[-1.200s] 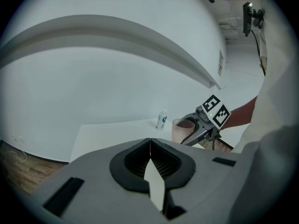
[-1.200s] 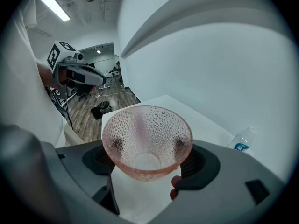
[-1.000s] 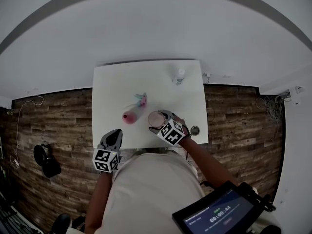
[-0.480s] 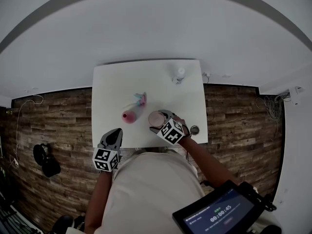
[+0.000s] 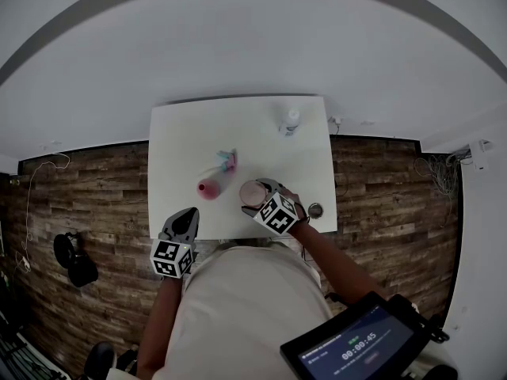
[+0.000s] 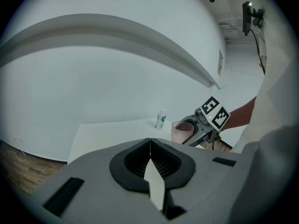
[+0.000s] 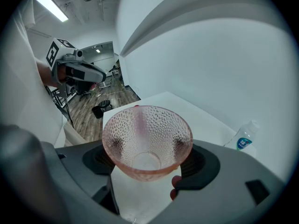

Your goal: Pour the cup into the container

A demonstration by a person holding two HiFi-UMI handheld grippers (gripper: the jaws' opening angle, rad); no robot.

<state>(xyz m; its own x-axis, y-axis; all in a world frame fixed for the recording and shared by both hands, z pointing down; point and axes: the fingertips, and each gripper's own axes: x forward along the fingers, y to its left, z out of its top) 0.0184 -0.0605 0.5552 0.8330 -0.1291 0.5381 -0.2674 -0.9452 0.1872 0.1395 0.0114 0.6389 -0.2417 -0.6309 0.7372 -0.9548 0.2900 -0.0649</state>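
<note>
The left gripper (image 5: 187,217) hangs at the near edge of the white table (image 5: 178,145), its jaws pressed together with nothing between them. Further right on the table stands a pink container (image 5: 210,189), with a small pink-and-teal item (image 5: 230,161) just behind it. Just right of the container, the right gripper (image 7: 147,160) clamps a pink dimpled glass cup (image 5: 252,194) by its sides, mouth up. A small clear bottle (image 5: 291,119) stands well apart, near the far right corner.
</note>
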